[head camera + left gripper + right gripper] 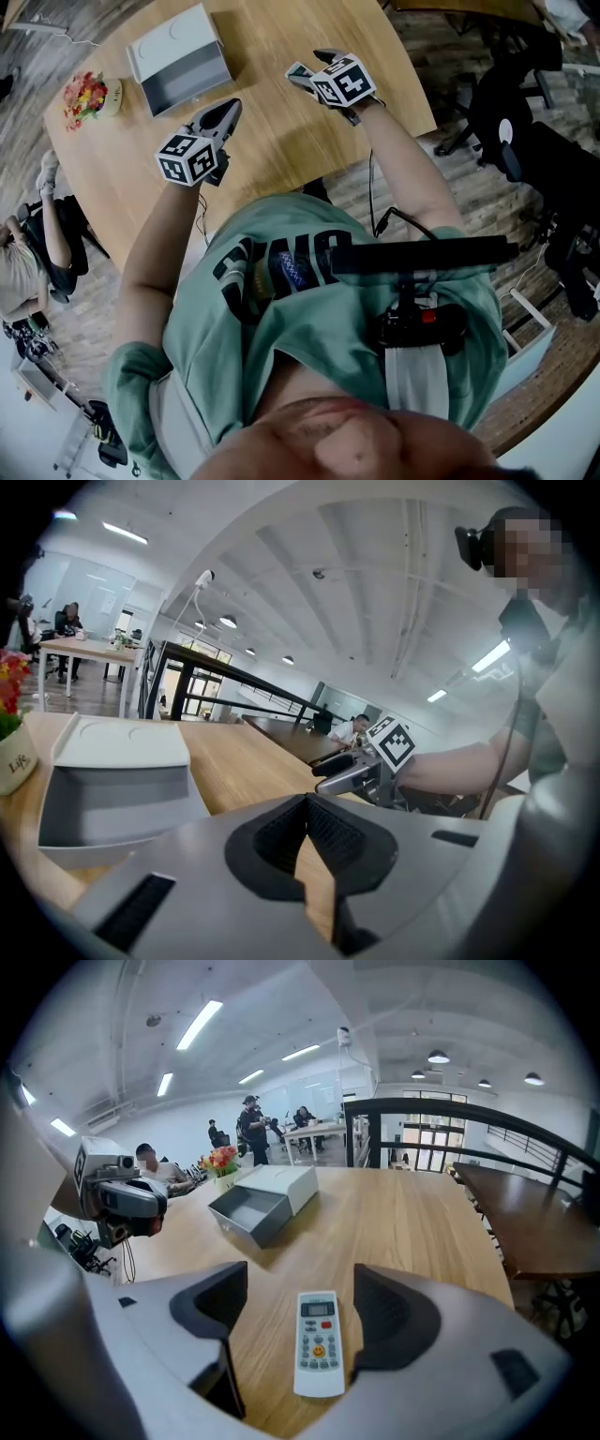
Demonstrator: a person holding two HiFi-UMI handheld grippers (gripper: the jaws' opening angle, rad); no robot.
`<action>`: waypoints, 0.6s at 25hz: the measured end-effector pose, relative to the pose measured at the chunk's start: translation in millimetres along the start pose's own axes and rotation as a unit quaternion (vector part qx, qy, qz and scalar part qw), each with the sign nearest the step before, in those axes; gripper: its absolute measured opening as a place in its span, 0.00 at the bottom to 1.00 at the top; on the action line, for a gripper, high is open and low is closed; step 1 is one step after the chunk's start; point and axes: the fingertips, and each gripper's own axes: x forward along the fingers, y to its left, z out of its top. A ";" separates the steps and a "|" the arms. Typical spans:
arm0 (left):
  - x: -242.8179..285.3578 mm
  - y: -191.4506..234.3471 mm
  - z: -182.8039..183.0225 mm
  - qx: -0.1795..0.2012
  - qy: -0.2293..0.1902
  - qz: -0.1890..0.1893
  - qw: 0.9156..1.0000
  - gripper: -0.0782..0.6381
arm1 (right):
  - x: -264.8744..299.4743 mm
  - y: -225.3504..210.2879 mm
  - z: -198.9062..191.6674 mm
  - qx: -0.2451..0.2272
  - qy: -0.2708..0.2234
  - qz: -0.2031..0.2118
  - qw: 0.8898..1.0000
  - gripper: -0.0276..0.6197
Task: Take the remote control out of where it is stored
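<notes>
Your right gripper [302, 1299] has its jaws spread wide and grips nothing. The remote control [319, 1344] lies flat on the wooden table [412, 1222] between them, buttons up, touching neither jaw. Your left gripper [305, 816] has its jaws closed together, empty. The grey drawer box [261, 1202] stands open farther along the table, well apart from the remote control.

White remote control [319, 1342], grey drawer [246, 1211], pale wood-grain table [412, 1218].
</notes>
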 end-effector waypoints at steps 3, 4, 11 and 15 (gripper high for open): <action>-35.0 -6.4 25.8 -0.005 -0.043 0.008 0.999 0.12 | -24.3 17.3 32.1 -0.006 -0.033 0.011 0.999 0.57; -47.8 -8.0 34.7 -0.004 -0.057 0.013 0.998 0.12 | -33.5 23.3 43.1 -0.009 -0.045 0.015 0.999 0.53; -144.7 -30.7 87.8 0.044 -0.134 0.055 0.988 0.12 | -113.0 74.4 127.4 -0.059 -0.158 0.024 0.985 0.21; -203.1 -43.1 111.7 0.077 -0.182 0.075 0.977 0.12 | -156.9 109.6 178.8 -0.065 -0.240 0.038 0.968 0.05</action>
